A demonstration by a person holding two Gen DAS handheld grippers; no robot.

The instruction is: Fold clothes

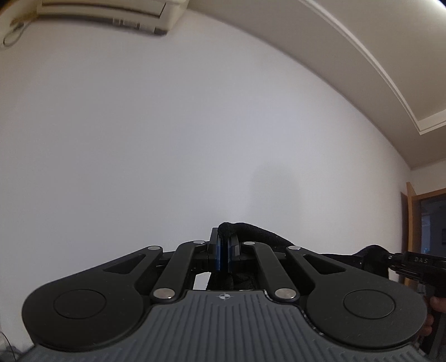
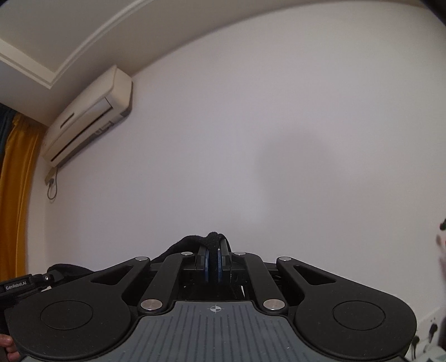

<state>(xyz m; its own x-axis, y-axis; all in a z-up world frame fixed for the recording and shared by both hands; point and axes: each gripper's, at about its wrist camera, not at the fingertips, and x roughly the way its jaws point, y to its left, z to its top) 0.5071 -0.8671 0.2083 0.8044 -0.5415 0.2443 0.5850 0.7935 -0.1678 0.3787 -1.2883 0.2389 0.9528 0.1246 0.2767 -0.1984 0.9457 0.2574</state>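
Both the left gripper and right gripper are clenched on the black cloth, held up between them facing the wall, so a thin pinch could slip if they pull apart.

Left gripper aimed up at a white wall, blue pads clamped on black cloth. Cloth stretched rightward to the right gripper. Air conditioner overhead.
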